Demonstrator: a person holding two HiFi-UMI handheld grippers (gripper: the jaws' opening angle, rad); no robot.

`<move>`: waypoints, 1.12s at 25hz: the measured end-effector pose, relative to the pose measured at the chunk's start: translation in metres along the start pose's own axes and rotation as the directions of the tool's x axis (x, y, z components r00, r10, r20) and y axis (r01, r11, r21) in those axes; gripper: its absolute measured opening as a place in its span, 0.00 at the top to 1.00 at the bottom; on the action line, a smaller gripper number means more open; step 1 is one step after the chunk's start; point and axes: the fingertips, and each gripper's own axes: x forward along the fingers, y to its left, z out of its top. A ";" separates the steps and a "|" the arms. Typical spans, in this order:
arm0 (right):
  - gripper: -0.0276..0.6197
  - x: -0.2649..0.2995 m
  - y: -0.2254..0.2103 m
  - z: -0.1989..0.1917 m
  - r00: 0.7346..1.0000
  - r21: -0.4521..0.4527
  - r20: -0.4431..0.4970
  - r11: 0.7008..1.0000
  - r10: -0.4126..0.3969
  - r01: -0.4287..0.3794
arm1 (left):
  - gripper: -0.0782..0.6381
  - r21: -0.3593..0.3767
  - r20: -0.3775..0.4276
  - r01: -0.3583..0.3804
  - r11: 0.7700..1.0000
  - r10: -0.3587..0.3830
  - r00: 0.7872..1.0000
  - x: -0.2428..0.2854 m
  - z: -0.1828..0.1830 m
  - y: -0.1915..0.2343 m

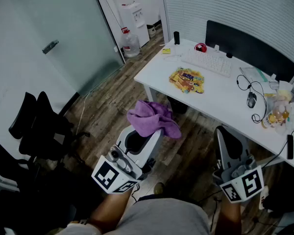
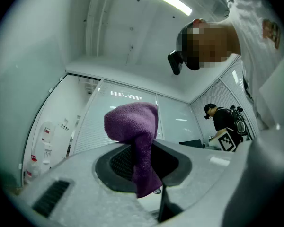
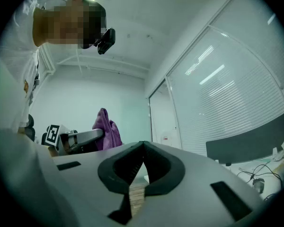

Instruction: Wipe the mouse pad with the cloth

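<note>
While the task's wiping has not begun, the left gripper [image 1: 153, 130] is raised in front of the person, well short of the white rectangular desk [image 1: 225, 106]. Its jaws are closed on a purple terry cloth [image 1: 153, 115]. In the left gripper view the fabric is pinched between the pads, with a bunched mass above them and a tail hanging below.

The colourful printed rectangular mouse pad [image 1: 187, 80] lies flat on the desk, just in front of a white keyboard [image 1: 208, 61]. From the cloth-bearing gripper it lies ahead and somewhat to the right, well apart and at a lower level. Its long axis appears to run roughly along the desk's near edge, though the steep angle leaves this uncertain.

The right gripper [image 1: 220, 131] is held at a similar height. Its jaws are fully together with nothing between them, and the pad lies ahead and to its left.

Judgement: neither gripper is clearly nearer, but the left carries the cloth, so the coming move is a forward, rightward and downward reach by that hand.
</note>
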 end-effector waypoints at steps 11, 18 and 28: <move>0.94 -0.006 0.000 -0.003 1.000 0.001 -0.005 1.000 -0.010 0.010 | 0.78 -0.008 -0.005 0.003 1.000 -0.003 1.000 -0.001 -0.004 -0.002; 0.94 -0.009 -0.008 0.000 1.000 0.021 0.009 1.000 -0.018 0.018 | 0.78 -0.009 -0.006 0.001 1.000 -0.001 1.000 0.003 -0.007 -0.005; 0.94 -0.016 -0.030 0.002 1.000 0.018 0.009 1.000 0.007 -0.007 | 0.78 0.008 -0.007 -0.027 1.000 0.027 1.000 0.017 -0.016 -0.012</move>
